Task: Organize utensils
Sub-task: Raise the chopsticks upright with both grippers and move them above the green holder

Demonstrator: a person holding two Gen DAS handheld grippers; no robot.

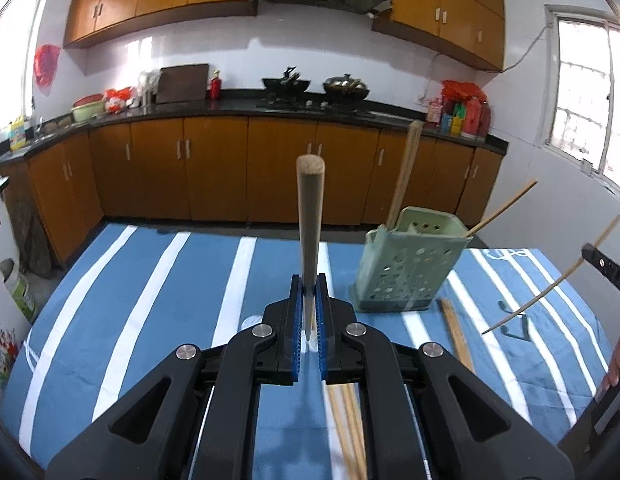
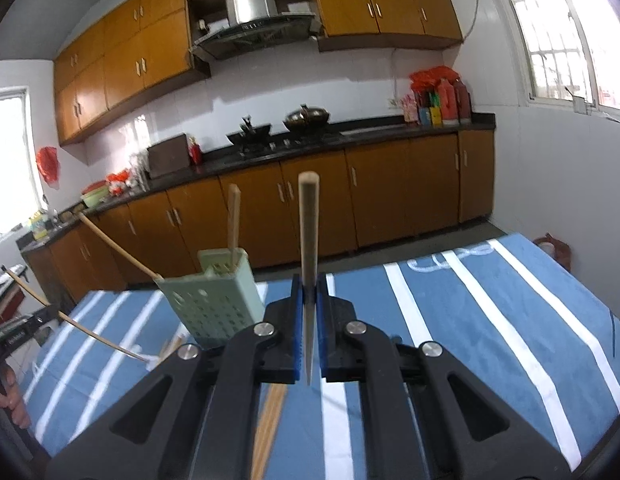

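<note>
My left gripper (image 1: 310, 282) is shut on a wooden chopstick (image 1: 310, 216) that stands upright, above the blue striped tablecloth (image 1: 150, 300). A pale green perforated utensil holder (image 1: 405, 264) stands to its right with two chopsticks (image 1: 405, 172) in it. My right gripper (image 2: 309, 282) is shut on another chopstick (image 2: 309, 232), also upright; that chopstick shows at the right of the left wrist view (image 1: 549, 280). The holder (image 2: 214, 292) is left of the right gripper. Loose chopsticks (image 1: 455, 332) lie on the cloth.
More loose chopsticks (image 2: 270, 424) lie under the grippers. A kitchen counter (image 1: 250, 108) with woks and orange cabinets runs along the far wall. The table's far edge (image 1: 230, 228) is beyond the holder.
</note>
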